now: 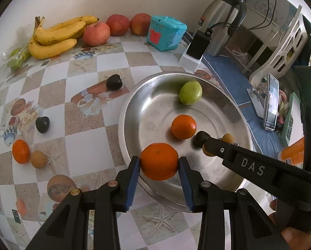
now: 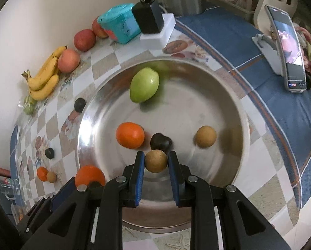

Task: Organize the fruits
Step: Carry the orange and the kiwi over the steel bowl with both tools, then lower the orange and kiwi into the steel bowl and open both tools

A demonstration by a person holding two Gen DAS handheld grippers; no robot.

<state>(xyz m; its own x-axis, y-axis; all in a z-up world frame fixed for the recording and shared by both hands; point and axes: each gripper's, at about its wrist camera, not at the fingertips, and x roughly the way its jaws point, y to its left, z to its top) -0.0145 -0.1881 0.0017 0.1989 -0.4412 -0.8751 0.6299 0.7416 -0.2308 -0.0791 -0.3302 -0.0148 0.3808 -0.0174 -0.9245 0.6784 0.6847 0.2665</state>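
Note:
A steel bowl holds a green fruit, an orange, a dark plum and a brown fruit. My left gripper is shut on a second orange over the bowl's near rim. My right gripper is shut on a small brown fruit above the bowl; it reaches in from the right in the left wrist view. On the table lie two dark plums, an orange and a brown fruit.
Bananas, three apples and a teal box line the wall. A charger block, a kettle and a phone on a stand stand beyond the bowl. A glass mug sits at the left edge.

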